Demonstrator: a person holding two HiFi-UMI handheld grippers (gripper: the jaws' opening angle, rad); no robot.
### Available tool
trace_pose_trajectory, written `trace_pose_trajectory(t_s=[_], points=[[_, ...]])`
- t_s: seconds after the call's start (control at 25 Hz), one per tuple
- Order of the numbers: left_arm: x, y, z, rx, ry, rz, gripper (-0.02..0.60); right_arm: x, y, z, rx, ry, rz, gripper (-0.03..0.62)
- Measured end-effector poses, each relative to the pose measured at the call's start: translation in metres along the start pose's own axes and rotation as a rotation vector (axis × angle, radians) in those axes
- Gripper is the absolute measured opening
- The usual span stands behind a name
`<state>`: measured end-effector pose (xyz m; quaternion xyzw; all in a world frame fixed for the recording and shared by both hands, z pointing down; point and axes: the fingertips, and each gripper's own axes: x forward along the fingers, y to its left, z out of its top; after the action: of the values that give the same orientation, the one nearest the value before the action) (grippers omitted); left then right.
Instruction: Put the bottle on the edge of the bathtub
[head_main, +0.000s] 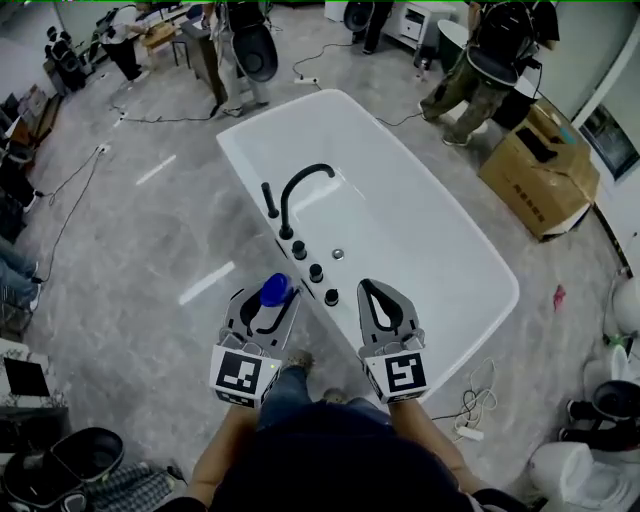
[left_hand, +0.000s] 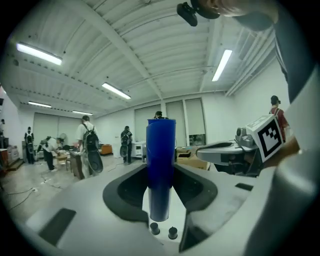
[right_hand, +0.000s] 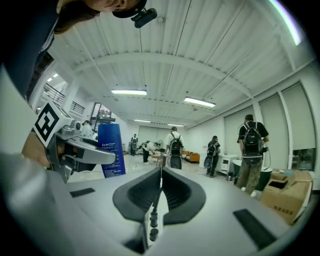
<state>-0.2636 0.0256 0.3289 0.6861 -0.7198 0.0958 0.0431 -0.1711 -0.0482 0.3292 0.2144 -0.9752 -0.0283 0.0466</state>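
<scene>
- Blue bottle (head_main: 272, 295) is clamped upright, cap up, in the left gripper (head_main: 266, 305), held in the air just outside the bathtub's (head_main: 400, 215) near long rim, beside the row of black knobs (head_main: 316, 271)
- In the left gripper view the pads press on the bottle's sides with the jaws partly apart, and the hold looks steady
- The right gripper (head_main: 386, 298) hovers over that same rim, past the knobs on the side away from the faucet (head_main: 300, 190), its jaws together and nothing between them
- The step in hand looks like carrying the bottle across onto the rim: keep it upright, lower it until the base sits flat, and only then let the jaws part
- The rim is a narrow strip with the floor on its outer side and the basin on its inner side, so the base should land centred on it
- The freest stretch of rim seems to be just past the last knob; the faucet and knobs crowd the part nearer the tub's middle
- A white cable (head_main: 470, 430) lies on the floor off the tub's near corner, a cardboard box (head_main: 540, 170) stands well beyond the far rim, and people stand past the tub's far end, clear of the move
</scene>
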Motion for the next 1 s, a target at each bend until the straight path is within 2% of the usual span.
trace_pose_trajectory(t_s=[0.32,0.44,0.6,0.8,1.0], points=[[0.081,0.021,-0.005,0.055,-0.005,-0.317,0.167,0.037,-0.029,-0.016,-0.018,0.079,-0.248,0.029],[0.104,0.012,-0.017,0.067,0.019,-0.446,0.168,0.031,-0.041,-0.03,0.007,0.135,-0.361,0.029],[0.125,-0.02,-0.029,0.086,0.012,-0.586,0.167,0.011,-0.061,-0.051,0.032,0.175,-0.467,0.029],[0.138,-0.052,-0.058,0.107,0.052,-0.71,0.168,-0.002,-0.065,-0.081,0.051,0.246,-0.522,0.029],[0.149,-0.079,-0.097,0.11,0.063,-0.793,0.167,-0.002,-0.064,-0.12,0.068,0.28,-0.517,0.029]])
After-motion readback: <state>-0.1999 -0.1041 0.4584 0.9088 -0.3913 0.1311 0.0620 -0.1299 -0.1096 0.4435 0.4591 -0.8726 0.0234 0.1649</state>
